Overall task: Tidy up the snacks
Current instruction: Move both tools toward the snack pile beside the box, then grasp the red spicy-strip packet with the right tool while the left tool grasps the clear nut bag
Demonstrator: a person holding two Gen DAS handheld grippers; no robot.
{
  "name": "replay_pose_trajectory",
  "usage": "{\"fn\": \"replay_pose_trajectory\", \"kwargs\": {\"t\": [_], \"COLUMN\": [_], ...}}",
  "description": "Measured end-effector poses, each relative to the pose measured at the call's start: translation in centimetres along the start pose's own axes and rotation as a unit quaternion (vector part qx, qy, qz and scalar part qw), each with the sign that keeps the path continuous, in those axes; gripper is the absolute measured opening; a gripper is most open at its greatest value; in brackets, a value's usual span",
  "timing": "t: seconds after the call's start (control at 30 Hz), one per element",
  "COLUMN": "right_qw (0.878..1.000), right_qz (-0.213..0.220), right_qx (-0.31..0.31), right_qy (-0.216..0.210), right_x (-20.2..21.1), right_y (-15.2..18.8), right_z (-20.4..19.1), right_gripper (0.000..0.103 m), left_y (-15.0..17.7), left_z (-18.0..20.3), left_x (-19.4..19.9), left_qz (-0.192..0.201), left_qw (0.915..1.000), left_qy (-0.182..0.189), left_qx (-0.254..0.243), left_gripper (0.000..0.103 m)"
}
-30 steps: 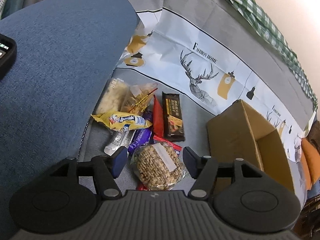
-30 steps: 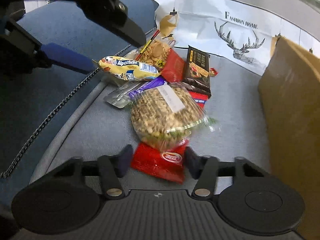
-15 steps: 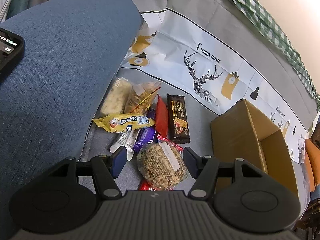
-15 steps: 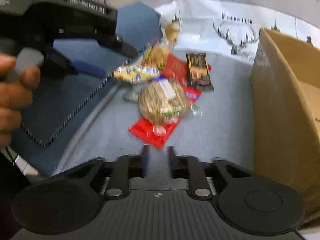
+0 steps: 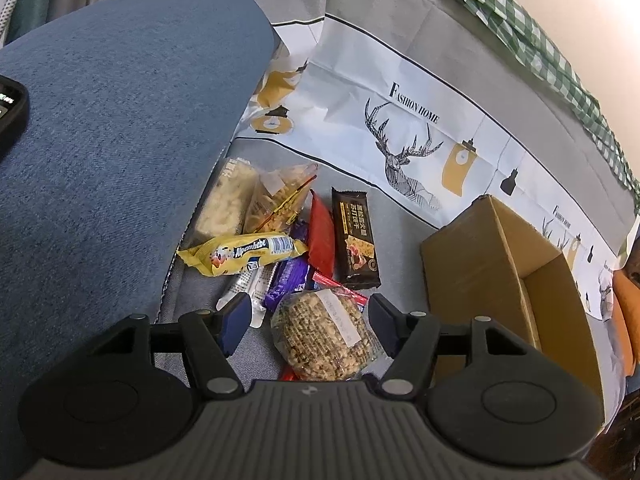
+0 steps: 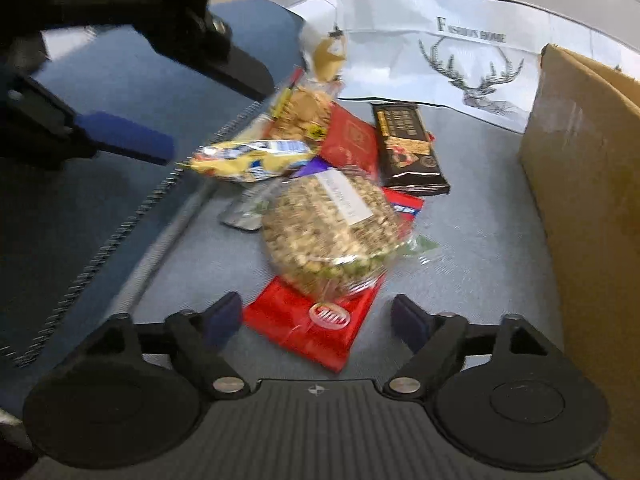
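Observation:
A pile of snacks lies on the grey cushion. A round clear bag of nut brittle point(image 5: 326, 336) point(image 6: 334, 226) lies on top of a red packet point(image 6: 316, 322). Behind are a yellow Alpenliebe bag point(image 5: 244, 254) point(image 6: 256, 158), a dark biscuit bar point(image 5: 356, 246) point(image 6: 408, 156), a purple wrapper point(image 5: 288, 280) and clear bags of crackers point(image 5: 280, 202). An open cardboard box point(image 5: 488, 276) point(image 6: 588, 184) stands to the right. My left gripper point(image 5: 310, 316) is open above the brittle bag. My right gripper point(image 6: 318, 318) is open, low over the red packet.
A blue denim cushion point(image 5: 108, 148) rises at the left with a black phone point(image 5: 10, 114) on it. A white deer-print cloth point(image 5: 400, 120) runs along the back. An orange item point(image 5: 624, 320) lies at the far right.
My right gripper closed and pulled back half a second ago, then opened again and came in close over the red packet. My left gripper rose slightly and stayed open.

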State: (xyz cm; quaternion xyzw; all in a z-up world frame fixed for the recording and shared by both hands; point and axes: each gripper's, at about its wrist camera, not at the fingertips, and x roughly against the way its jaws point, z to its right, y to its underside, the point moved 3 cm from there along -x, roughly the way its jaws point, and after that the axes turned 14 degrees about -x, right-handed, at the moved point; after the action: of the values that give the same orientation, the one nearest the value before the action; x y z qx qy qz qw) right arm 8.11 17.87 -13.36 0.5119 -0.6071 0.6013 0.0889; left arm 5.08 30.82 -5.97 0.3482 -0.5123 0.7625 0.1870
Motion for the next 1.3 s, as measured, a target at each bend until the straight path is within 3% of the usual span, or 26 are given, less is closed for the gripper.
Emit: {"fn": "replay_pose_trajectory", "kwargs": {"t": [0.2, 0.27, 0.3, 0.33, 0.53, 0.77, 0.97, 1.17, 1.3], "right_qw": [1.000, 1.000, 0.999, 0.999, 0.999, 0.997, 0.995, 0.993, 0.994], "right_qz": [-0.006, -0.005, -0.001, -0.002, -0.024, -0.079, -0.102, -0.109, -0.101], "right_qx": [0.020, 0.029, 0.037, 0.040, 0.021, 0.001, 0.004, 0.006, 0.005], "right_qy": [0.017, 0.007, 0.008, 0.012, 0.010, 0.001, -0.022, -0.031, -0.034], "right_x": [-0.7, -0.3, -0.1, 0.2, 1.8, 5.5, 8.7, 7.6, 7.6], "right_y": [-0.3, -0.3, -0.3, -0.3, -0.3, 0.7, 1.9, 3.1, 2.9], "right_z": [-0.3, -0.3, -0.3, -0.3, 1.3, 2.6, 3.7, 4.7, 4.7], "right_gripper": [0.088, 0.073, 0.061, 0.056, 0.048, 0.045, 0.044, 0.044, 0.045], "left_y": [-0.1, -0.1, -0.1, -0.1, 0.1, 0.6, 1.2, 2.9, 4.1], "left_z": [0.0, 0.1, 0.2, 0.2, 0.2, 0.5, 1.6, 4.9, 6.9], "left_x": [-0.4, -0.4, -0.4, -0.4, -0.2, -0.3, -1.7, -4.4, -5.7], "left_qz": [-0.005, -0.005, -0.005, -0.005, -0.004, -0.015, -0.051, -0.124, -0.152], "left_qw": [1.0000, 1.0000, 0.9999, 0.9999, 0.9999, 0.9997, 0.9982, 0.9865, 0.9759], "left_qy": [-0.002, -0.004, -0.005, -0.006, -0.009, -0.006, 0.024, 0.057, 0.052], "left_qx": [-0.005, -0.006, -0.008, -0.010, -0.010, -0.019, -0.020, -0.090, -0.148], "left_gripper": [0.071, 0.072, 0.072, 0.072, 0.072, 0.073, 0.078, 0.086, 0.102]}}
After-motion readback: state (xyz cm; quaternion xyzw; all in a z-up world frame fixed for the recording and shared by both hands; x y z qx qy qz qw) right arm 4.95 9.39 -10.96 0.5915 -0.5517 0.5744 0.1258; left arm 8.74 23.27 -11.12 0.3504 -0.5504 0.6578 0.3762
